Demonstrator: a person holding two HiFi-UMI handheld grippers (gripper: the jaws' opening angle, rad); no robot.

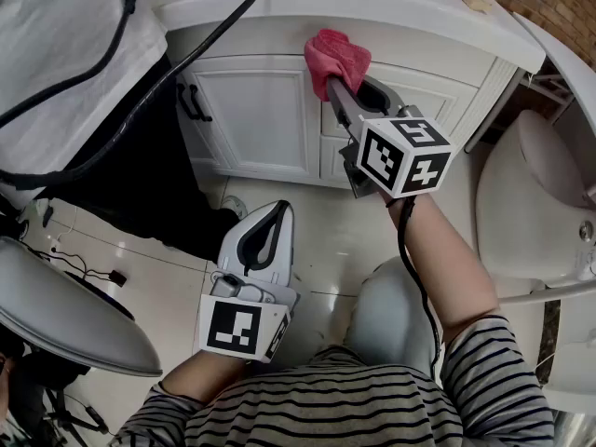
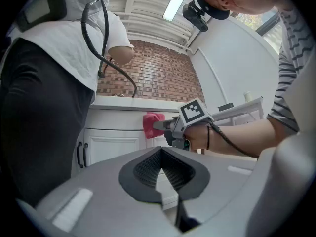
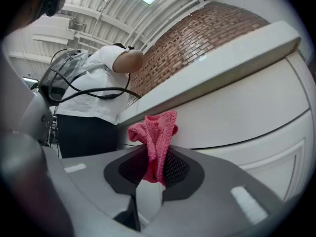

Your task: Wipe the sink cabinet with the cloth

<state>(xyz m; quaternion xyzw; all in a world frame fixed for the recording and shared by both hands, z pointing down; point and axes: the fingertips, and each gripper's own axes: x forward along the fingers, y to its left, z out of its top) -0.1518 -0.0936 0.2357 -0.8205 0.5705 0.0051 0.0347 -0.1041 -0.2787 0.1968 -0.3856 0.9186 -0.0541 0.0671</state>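
A pink knitted cloth (image 1: pixel 336 57) is pinched in my right gripper (image 1: pixel 341 89), which is shut on it. The cloth (image 3: pixel 155 137) presses against the white front of the sink cabinet (image 1: pixel 265 110), just under the countertop edge (image 1: pixel 372 12). From the left gripper view the cloth (image 2: pixel 152 124) and the right gripper (image 2: pixel 165 126) show against the cabinet (image 2: pixel 111 147). My left gripper (image 1: pixel 267 236) hangs lower, over the floor in front of the cabinet, shut with nothing between its jaws.
A person in a white top and black trousers (image 1: pixel 140 156) stands close at the cabinet's left. Black door handles (image 1: pixel 191 101) sit on the left door. A white toilet (image 1: pixel 535 203) is at the right. Cables (image 1: pixel 88 273) lie on the tiled floor.
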